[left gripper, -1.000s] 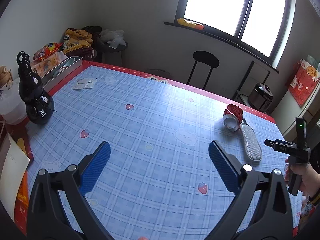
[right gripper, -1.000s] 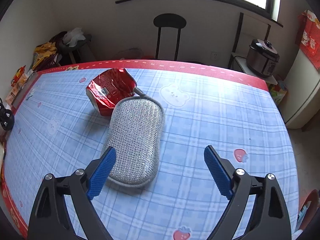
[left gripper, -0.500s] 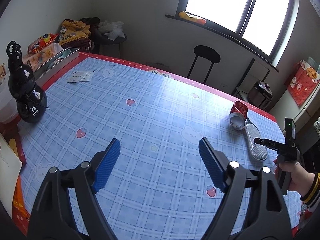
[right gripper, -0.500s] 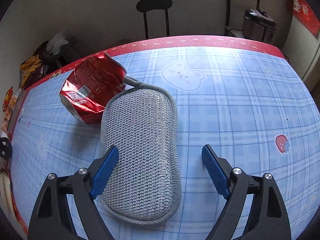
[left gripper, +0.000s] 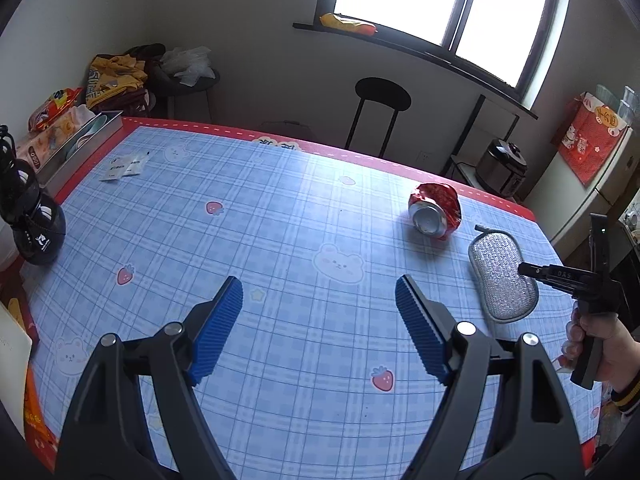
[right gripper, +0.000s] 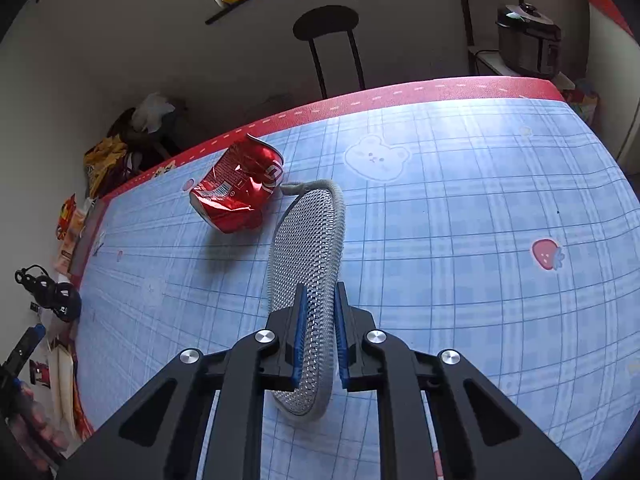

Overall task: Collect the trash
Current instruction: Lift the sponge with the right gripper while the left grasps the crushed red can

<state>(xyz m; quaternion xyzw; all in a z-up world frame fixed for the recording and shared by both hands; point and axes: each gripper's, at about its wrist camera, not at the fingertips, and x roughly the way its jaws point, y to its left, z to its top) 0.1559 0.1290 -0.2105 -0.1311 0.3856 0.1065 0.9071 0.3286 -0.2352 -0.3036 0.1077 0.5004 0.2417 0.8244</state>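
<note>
- A bench (left gripper: 280,240) covered in blue checked cloth with a red border stands below a window.
- The right tool (right gripper: 319,322) is closing, its blue pads pressing a silver mesh scrubber (right gripper: 308,240) tipped on edge.
- A crushed red can (right gripper: 238,192) lies just beside the scrubber, near the bench's far edge.
- The left tool (left gripper: 318,320) hovers wide open, holding nothing.

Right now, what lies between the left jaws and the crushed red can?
Only bare checked tablecloth with printed bears and strawberries, in the left wrist view. The left gripper stands open and empty; the can lies beyond, toward the right.
</note>
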